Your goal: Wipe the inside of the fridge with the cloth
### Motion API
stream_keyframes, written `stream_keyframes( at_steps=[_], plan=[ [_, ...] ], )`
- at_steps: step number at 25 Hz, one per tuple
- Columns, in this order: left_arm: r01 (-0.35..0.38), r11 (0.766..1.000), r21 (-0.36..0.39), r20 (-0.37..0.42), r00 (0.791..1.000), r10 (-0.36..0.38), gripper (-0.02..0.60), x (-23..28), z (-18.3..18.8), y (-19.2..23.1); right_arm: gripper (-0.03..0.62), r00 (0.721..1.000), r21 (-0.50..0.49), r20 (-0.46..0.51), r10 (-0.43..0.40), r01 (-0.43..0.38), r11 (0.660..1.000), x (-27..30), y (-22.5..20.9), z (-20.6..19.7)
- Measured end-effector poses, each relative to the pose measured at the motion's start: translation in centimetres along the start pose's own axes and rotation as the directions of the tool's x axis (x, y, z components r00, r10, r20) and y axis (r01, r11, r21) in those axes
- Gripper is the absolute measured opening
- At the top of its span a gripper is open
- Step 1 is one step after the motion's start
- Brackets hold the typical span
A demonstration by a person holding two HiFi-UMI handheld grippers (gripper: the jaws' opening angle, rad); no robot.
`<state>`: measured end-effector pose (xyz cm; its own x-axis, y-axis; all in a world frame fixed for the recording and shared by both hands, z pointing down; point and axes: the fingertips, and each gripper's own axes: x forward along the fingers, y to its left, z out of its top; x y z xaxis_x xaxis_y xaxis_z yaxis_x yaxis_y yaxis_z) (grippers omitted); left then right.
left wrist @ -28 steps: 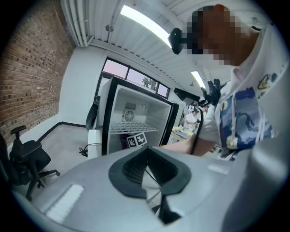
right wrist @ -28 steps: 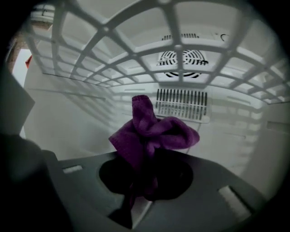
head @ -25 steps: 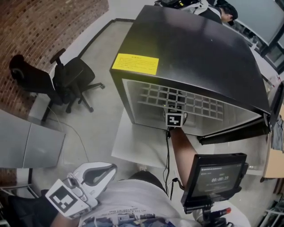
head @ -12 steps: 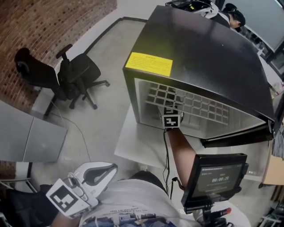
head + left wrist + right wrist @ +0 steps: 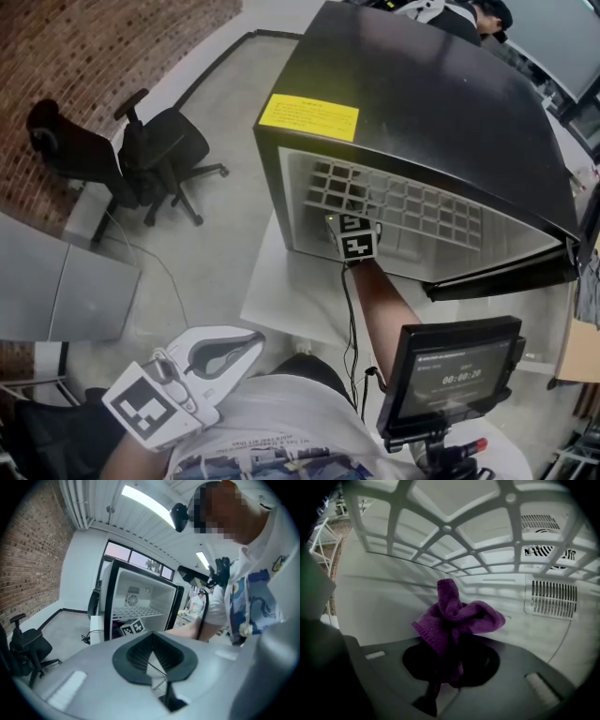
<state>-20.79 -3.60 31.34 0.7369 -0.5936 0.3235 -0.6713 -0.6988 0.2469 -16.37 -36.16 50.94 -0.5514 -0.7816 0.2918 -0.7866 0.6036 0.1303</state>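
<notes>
Right gripper (image 5: 449, 660), jaws clamped on the purple cloth (image 5: 457, 620), reaches beneath the fridge (image 5: 422, 122) shelf (image 5: 454, 541) for wiping; left gripper (image 5: 152, 660), jaws closed and empty, hangs clear.

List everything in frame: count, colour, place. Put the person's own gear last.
box-shaped black fridge: 1, black, centre, door open
rectangular yellow label: 1, yellow, fridge top, front left corner
white plastic grid shelf: 1, white, inside fridge
low white table: 1, white, under fridge
black swivel office chair: 1, black, on the floor left of fridge
red brick wall: 1, red-brown, far left
small black timer screen: 1, black, bottom right
purple terry cloth: 1, purple, inside fridge below shelf
left gripper: 1, white, low by the torso, fingers together, empty
right gripper: 1, grey, inside fridge, fingers shut on cloth
</notes>
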Motion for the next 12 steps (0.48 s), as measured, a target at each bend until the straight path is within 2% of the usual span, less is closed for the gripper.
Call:
stream_keyframes(
  at_steps=[4, 12],
  plan=[
    [0.046, 0.999, 0.019, 0.006, 0.999, -0.046, 0.008, 0.3, 0.6, -1.0, 0.079, 0.999, 0.000, 0.002, 0.051, -0.051, 0.999, -0.3, 1.6, 0.5],
    [0.114, 0.991, 0.064, 0.001, 0.993, -0.114, 0.008, 0.9, 1.5, -2.5, 0.080, 0.996, -0.004, 0.010, 0.083, -0.083, 0.997, -0.8, 2.2, 0.3]
  ],
)
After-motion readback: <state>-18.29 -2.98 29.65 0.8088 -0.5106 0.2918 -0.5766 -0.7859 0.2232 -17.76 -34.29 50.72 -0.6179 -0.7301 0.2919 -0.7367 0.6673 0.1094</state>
